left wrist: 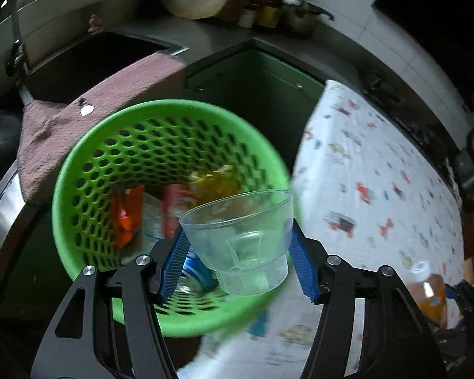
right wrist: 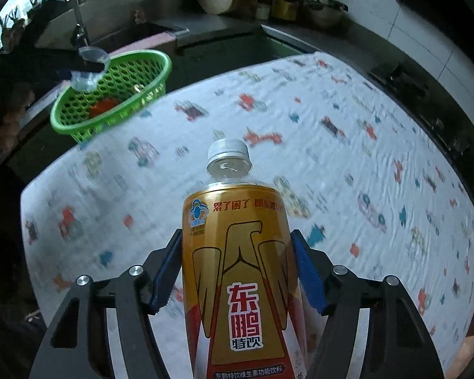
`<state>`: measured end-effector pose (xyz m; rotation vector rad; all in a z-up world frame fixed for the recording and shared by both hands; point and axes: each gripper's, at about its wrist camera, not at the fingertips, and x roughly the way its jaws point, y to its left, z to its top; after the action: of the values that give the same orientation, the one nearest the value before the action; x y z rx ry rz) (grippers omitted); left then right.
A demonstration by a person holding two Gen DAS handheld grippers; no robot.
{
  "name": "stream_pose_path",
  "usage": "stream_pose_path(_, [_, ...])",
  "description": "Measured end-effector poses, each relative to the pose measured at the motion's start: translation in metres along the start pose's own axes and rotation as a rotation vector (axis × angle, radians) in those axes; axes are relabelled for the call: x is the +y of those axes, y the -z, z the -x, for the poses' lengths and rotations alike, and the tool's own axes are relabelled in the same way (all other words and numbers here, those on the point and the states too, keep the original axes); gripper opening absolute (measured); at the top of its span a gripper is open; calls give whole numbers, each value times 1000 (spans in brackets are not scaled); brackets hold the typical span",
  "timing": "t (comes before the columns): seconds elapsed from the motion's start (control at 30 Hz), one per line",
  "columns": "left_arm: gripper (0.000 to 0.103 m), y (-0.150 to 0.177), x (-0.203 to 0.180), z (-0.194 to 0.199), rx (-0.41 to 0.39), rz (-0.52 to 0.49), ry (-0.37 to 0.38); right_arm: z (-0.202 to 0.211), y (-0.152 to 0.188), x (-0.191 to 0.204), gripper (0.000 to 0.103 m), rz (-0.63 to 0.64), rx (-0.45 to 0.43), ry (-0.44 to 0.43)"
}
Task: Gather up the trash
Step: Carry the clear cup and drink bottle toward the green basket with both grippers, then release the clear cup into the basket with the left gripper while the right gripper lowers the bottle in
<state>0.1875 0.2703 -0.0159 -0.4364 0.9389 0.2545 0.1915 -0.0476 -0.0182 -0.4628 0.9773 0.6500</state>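
The left tool [left wrist: 237, 252] held a clear plastic cup [left wrist: 240, 240] over the green basket [left wrist: 79, 170] for dropping; the right tool [right wrist: 237, 268] gripped a capped bottle [right wrist: 237, 252] above the cloth-covered surface [right wrist: 363, 158].

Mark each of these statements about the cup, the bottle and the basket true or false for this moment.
1. The left gripper holds a clear plastic cup above the green basket. True.
2. The right gripper is empty. False: it clasps a gold-labelled drink bottle.
3. The bottle's cap is off. False: a grey screw cap is on.
4. The basket already holds an orange wrapper. True.
5. The basket sits in the middle of the printed cloth. False: it sits at the cloth's edge, beside the sink.
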Motion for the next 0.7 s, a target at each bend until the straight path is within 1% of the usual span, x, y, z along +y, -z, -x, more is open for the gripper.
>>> stream_pose_path(0.1, [62,-3,20,-7,19,35,-5,6,-15,11,64,8,-36,-10])
stream_pose_path(0.13, [64,-3,28,-9,25,46,-10,7,-20,14,64,10,-46,-14])
stream_pose_path(0.17, [72,-3,32,-9,27,55,-8,8,-28,19,64,13,-60,-22])
stream_pose_path(0.23, [76,-1,42,-10,27,73,-5,9,-40,29,64,18,-85,-35])
stream_pose_path(0.43, [76,5,74,1,21,108,9,1,-86,70,64,33,-155,-99])
stream_pose_path(0.7, [77,20,118,28,-34,149,-20,-27,-149,130,64,38,-219,-187])
